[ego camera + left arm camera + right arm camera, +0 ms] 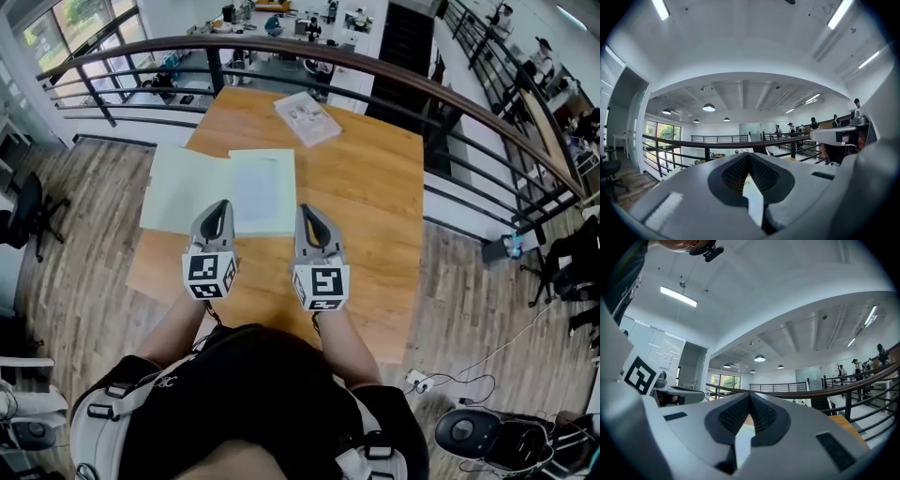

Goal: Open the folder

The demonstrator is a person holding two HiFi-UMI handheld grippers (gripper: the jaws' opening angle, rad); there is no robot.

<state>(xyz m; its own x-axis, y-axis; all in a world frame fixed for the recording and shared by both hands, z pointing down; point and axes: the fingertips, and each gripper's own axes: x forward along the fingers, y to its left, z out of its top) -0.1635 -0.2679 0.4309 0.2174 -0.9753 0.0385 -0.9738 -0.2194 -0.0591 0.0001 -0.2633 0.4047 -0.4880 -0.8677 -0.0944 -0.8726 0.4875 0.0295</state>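
Note:
A pale green folder (192, 187) lies spread flat on the wooden table (375, 187), with a lighter sheet (255, 187) on its right half. My left gripper (222, 206) is held level over the folder's near edge with its jaws shut. My right gripper (305, 211) is level just off the folder's near right corner, also shut. In the left gripper view the jaws (749, 155) meet at the tip, and a pale strip of folder (754, 201) shows below through the gap behind them. The right gripper view shows the same closed tips (750, 397). I see nothing pinched between either pair of pads.
A white printed booklet (307, 117) lies at the table's far side. A dark curved railing (375, 70) runs behind and to the right of the table, with a lower floor beyond. Wooden flooring surrounds the table, and an office chair (28, 211) stands at the left.

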